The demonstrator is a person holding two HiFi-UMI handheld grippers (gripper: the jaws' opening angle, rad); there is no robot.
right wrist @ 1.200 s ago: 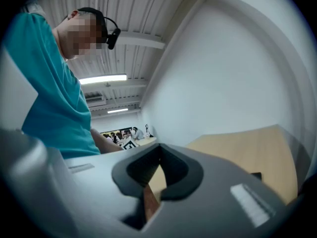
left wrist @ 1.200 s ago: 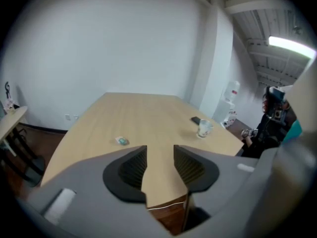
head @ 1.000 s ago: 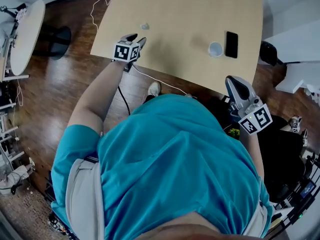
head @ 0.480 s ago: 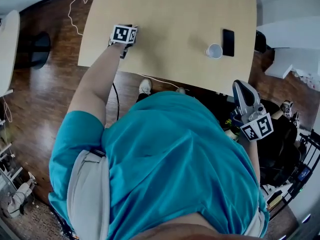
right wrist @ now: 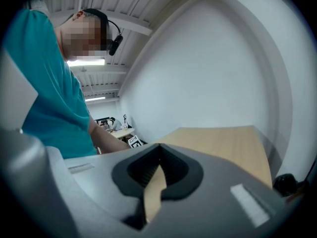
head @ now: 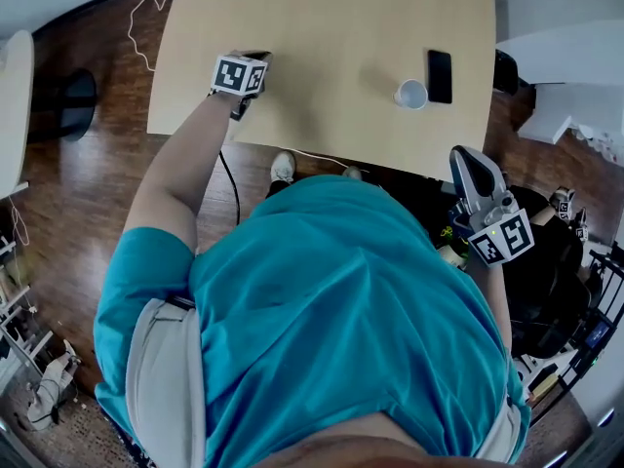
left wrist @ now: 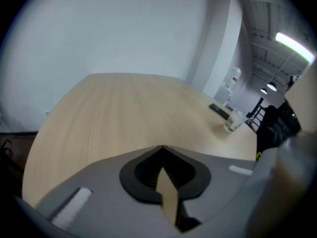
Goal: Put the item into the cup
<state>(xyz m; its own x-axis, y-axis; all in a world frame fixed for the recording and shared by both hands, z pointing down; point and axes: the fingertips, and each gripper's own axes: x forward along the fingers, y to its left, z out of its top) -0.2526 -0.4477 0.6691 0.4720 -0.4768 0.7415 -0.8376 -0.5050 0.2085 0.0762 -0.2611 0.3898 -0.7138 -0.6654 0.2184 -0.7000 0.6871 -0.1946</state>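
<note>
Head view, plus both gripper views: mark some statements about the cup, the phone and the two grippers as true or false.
1. The cup stands on the table right beside the phone. True.
2. The left gripper hangs over the cup. False: it is at the table's opposite side, well apart from the cup.
3. The right gripper is off the table, near the person's side. True.
4. The right gripper's jaws stand wide apart. False: they are together, with nothing between them.
5. The left gripper's jaws are together. True.
</note>
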